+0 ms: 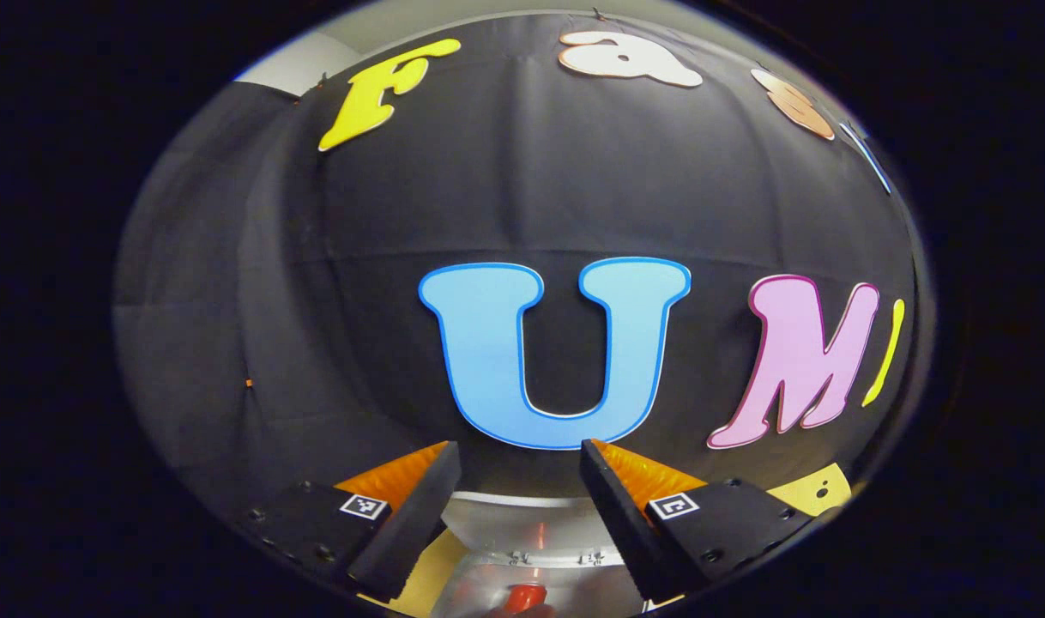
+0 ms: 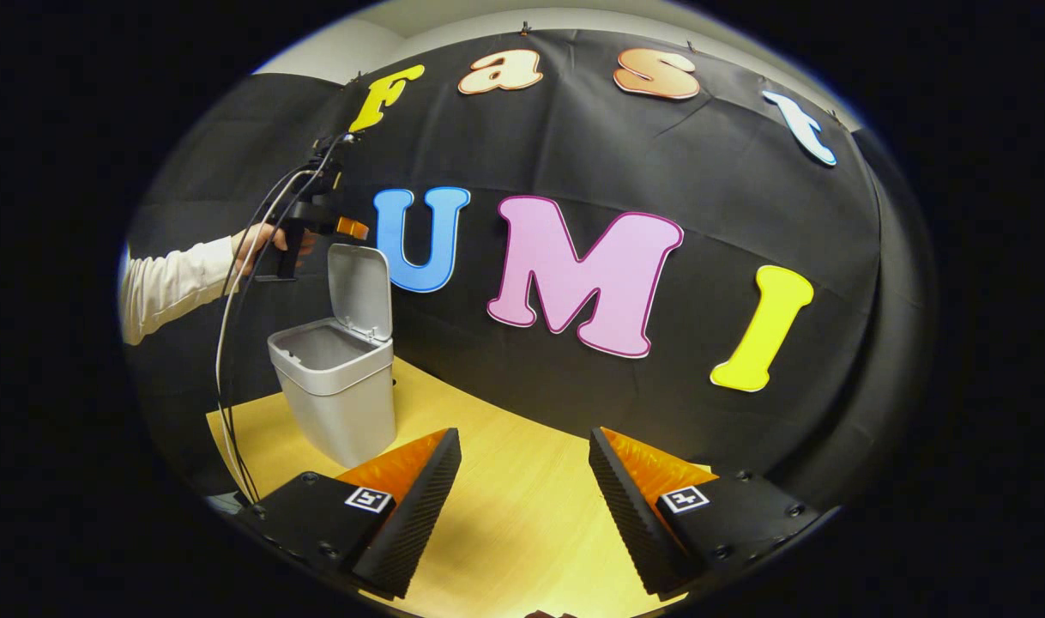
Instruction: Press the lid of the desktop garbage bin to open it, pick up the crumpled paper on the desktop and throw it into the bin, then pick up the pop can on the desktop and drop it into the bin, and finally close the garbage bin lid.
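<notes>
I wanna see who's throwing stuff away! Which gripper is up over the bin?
The left gripper, held high above the open garbage bin. The right gripper is lower, over the wooden tabletop beside the bin.

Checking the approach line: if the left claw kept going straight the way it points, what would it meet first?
Likely the booth wall: the left claw points level over the open bin, whose interior lies below its line. Depth is unclear.

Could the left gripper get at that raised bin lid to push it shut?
Probably yes: the left gripper hovers open just above the upright lid of the bin, with nothing between them.
</notes>
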The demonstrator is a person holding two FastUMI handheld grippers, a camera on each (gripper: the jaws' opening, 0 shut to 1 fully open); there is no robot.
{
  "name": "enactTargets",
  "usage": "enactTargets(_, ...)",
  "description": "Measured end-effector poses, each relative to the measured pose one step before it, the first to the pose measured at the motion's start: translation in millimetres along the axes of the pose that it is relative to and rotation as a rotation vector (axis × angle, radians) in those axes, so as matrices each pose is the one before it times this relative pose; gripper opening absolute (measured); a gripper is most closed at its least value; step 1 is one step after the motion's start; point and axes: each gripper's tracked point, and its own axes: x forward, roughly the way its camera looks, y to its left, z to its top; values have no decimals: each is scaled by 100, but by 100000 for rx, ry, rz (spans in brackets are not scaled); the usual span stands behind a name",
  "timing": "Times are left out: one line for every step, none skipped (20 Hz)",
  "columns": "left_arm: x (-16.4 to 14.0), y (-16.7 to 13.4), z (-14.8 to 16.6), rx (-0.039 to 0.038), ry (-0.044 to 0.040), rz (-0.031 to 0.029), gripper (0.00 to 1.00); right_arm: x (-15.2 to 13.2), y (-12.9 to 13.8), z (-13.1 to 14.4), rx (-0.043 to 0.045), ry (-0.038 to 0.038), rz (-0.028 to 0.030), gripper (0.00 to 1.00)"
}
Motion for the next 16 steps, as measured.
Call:
enactTargets(300,-253,-925,973,3717,-59,95,-26,122,-15,422,-17,2,97)
enactTargets(5,216,-508,2050,2673,1074,95,34,-52,18,317,18,-103,97)
enactTargets(3,-140,-76,43,-79,-644,99,-49,10,-50,315,245,-90,97)
enactTargets(-355,-150,-370,214,2436,282,100,112,264,-345,456,438,103,97)
enactTargets(-492,112,-271,723,1363,-213,100,-71,193,-154,468,52,201,97)
enactTargets(-438,-3,-362,21,1525,-557,100,27,109,-102,359,-86,232,97)
enactTargets(-549,47,-454,-493,2105,-579,100,106,123,-181,346,532,287,97)
enactTargets(-696,88,-640,-848,1793,-381,100,32,62,-246,287,500,203,97)
enactTargets(-804,4,-732,-228,1656,-835,100,59,152,-113,158,509,76,97)
enactTargets(-796,-1,-798,123,1220,-1187,100,77,-110,-29,26,216,-76,97)
enactTargets(-764,65,-1083,510,2420,-797,100,79,87,-15,111,-242,90,97)
enactTargets(-744,28,-1198,308,2757,-903,100,163,165,-38,387,-178,170,97)
enactTargets(-476,-37,-1186,496,2982,-914,100,16,74,-132,603,465,181,97)
enactTargets(-297,-114,-1360,193,3468,-1315,100,105,-5,-178,669,154,256,97)
enactTargets(124,-196,-1655,295,3985,-1216,100,60,165,-92,834,235,280,97)
enactTargets(171,-77,-1656,-77,4430,-1126,100,128,197,-107,1027,207,386,97)
